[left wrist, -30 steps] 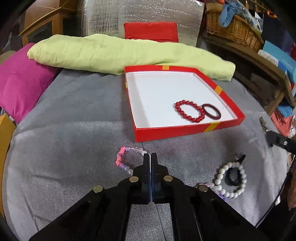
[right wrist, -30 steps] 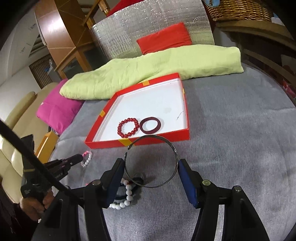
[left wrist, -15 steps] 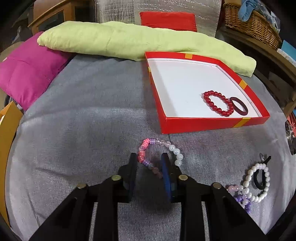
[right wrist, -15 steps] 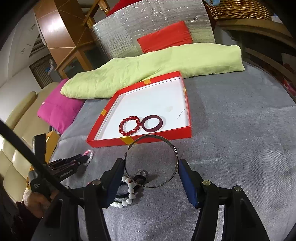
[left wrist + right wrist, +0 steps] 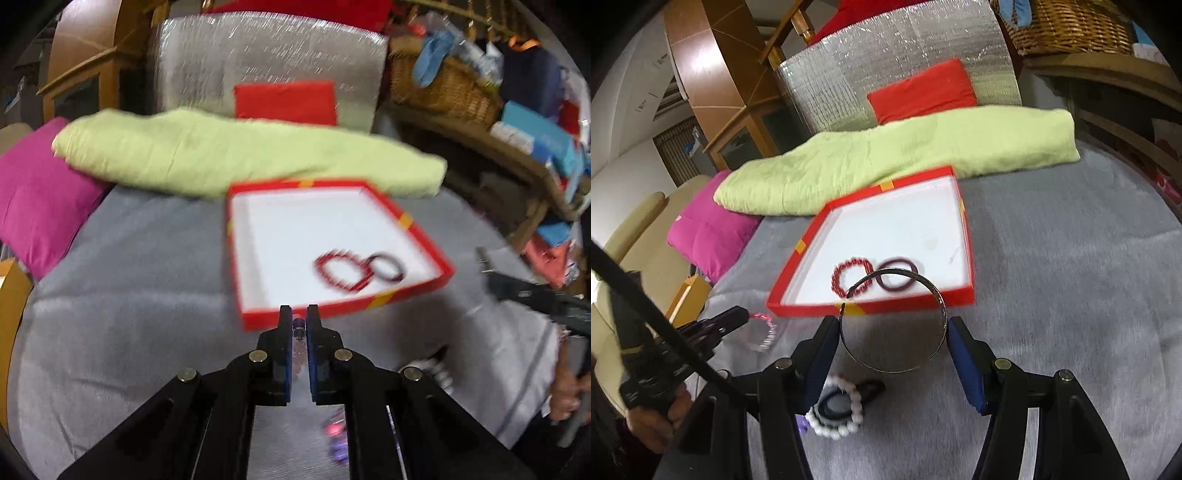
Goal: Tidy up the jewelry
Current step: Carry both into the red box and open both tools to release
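Now left gripper pinches pastel bracelet; right gripper clasps metal bangle, gap facing box.

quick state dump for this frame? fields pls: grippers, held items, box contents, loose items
left gripper: jaws shut on the pink and white bead bracelet, which is lifted off the grey cover
right gripper: jaws shut on the thin metal bangle, held just short of the box
red box: holds the red bead bracelet and the dark red ring bangle, side by side
loose on cover: white pearl bracelet, black hair tie
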Tool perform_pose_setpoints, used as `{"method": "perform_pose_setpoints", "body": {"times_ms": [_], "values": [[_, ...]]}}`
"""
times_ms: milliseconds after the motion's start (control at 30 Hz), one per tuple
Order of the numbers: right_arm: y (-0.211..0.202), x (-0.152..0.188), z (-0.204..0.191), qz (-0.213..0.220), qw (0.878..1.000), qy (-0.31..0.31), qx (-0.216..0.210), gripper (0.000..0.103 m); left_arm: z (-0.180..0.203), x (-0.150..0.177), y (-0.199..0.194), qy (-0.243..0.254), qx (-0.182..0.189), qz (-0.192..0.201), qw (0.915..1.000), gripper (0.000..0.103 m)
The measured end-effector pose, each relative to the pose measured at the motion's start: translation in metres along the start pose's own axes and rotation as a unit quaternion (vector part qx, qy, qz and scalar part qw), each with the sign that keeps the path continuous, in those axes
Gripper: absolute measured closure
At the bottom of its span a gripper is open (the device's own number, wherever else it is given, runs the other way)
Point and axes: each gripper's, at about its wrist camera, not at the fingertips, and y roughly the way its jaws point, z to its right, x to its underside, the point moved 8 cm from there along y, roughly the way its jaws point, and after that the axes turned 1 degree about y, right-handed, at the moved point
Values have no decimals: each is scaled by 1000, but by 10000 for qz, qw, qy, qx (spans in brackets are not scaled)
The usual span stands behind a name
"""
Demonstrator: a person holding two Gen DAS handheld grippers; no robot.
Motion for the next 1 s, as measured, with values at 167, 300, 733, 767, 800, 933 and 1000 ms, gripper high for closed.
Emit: {"method": "perform_pose_setpoints", "body": {"times_ms": [167, 300, 733, 767, 800, 933, 1000], "values": [[14, -18, -8, 6, 9999, 61, -150, 40, 16, -28, -3, 41, 195, 275, 9994, 96], [41, -34, -17, -43, 9998, -18, -208, 40, 14, -47, 17, 36, 93, 196, 9998, 96], [137, -74, 3, -581, 9958, 709, -88, 40, -18, -80, 97, -435, -52, -136, 9989, 96], [141, -75, 5, -617, 9952, 757, -78, 40, -19, -79, 101, -442, -54, -168, 9989, 96], [146, -75, 7, -659, 9945, 812, -64, 40, -19, -79, 106, -419, -82, -201, 9989, 96], [162, -74, 16, -799, 9919, 982, 44, 40, -22, -75, 123, -382, -183, -365, 9984, 96], [167, -74, 19, -839, 9911, 1024, 130, 40, -24, -73, 128, -405, -204, -440, 9980, 96]]}}
